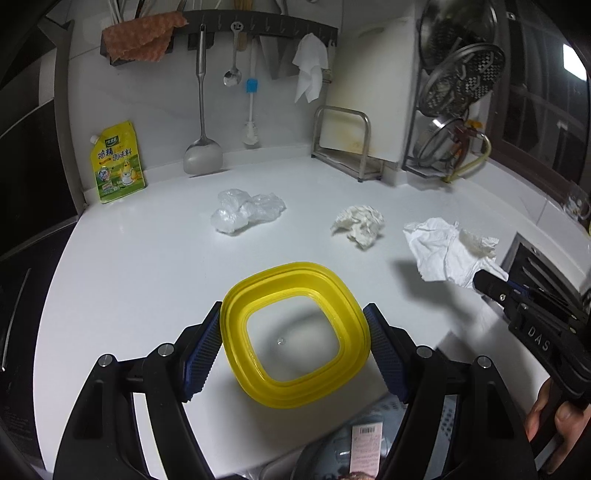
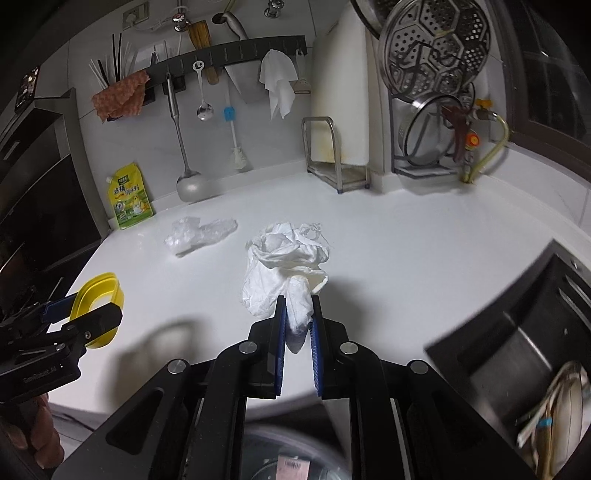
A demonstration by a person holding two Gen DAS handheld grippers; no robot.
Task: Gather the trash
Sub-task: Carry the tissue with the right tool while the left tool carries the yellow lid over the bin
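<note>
The left claw point(image 1: 295, 343) is gripping the yellow container point(image 1: 295, 332) wide; at three o'clock, the right claw point(image 2: 298, 317) is pinching crumpled tissue point(image 2: 284, 266).

Both cameras are riding on the hand-held grippers, looking forward and downward along their fingers point(image 1: 384, 350) across the white counter point(image 1: 147, 266) toward the back wall. The left one is sitting close over the counter's near edge; the right one is looking from further right, catching the sink point(image 2: 517, 343) at its edge. Both are taking in the hook rail point(image 1: 258, 22), the yellow pouch point(image 2: 130, 197), the crumpled plastic point(image 1: 245, 210) and each other's gripper.
</note>
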